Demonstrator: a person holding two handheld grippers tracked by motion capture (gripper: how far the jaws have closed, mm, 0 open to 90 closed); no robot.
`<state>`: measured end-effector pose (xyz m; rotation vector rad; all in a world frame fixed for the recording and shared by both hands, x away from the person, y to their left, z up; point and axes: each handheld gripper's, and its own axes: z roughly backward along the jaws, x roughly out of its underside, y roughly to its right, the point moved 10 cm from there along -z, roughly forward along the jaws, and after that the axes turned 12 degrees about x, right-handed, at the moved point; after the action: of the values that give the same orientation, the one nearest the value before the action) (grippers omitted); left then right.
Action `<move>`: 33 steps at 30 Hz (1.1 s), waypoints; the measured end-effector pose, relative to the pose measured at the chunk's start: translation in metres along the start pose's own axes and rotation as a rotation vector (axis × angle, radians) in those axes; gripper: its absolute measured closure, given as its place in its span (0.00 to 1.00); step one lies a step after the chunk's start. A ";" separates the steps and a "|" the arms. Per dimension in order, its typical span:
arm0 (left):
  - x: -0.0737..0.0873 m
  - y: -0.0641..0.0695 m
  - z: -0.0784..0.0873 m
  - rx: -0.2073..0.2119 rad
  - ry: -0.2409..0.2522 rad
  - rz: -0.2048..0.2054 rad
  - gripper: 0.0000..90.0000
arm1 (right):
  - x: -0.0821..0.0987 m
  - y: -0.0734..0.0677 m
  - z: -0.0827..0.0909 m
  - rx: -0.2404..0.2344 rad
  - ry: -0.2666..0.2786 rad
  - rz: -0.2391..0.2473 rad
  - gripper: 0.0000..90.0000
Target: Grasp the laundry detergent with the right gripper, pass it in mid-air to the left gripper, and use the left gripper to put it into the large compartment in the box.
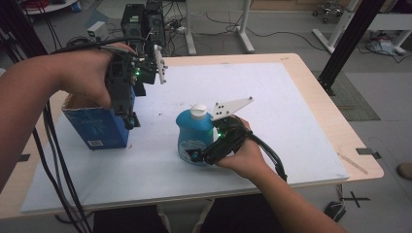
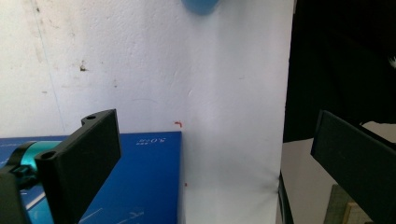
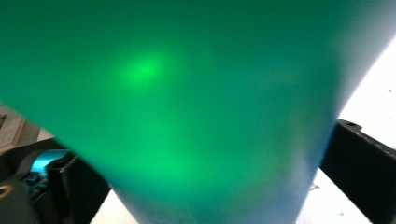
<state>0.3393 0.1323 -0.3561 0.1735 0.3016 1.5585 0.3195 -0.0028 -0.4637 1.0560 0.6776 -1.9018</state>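
On the desk (image 1: 301, 92), my right claw (image 1: 206, 154) grips the blue bottle (image 1: 193, 133); my left claw (image 1: 130, 119) hangs released above the blue box (image 1: 96, 127). Squeezing may tip the bottle.

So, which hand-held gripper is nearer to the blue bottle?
Right. The right hand-held gripper has its jaws around the blue bottle. The left hand-held gripper is apart, over the blue box.
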 end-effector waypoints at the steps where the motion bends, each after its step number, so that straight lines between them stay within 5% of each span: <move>1: 0.000 0.000 0.000 0.000 -0.002 0.000 0.02 | 0.000 0.000 0.000 0.006 0.004 0.007 0.04; 7: 0.001 0.000 0.000 -0.001 -0.001 0.002 0.02 | 0.000 0.001 0.002 0.018 0.030 0.016 0.17; 33: 0.004 0.000 -0.001 -0.001 -0.003 0.008 0.02 | 0.001 0.000 0.001 0.027 0.046 0.030 0.38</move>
<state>0.3389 0.1364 -0.3578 0.1764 0.2974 1.5661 0.3184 -0.0039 -0.4640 1.1243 0.6602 -1.8711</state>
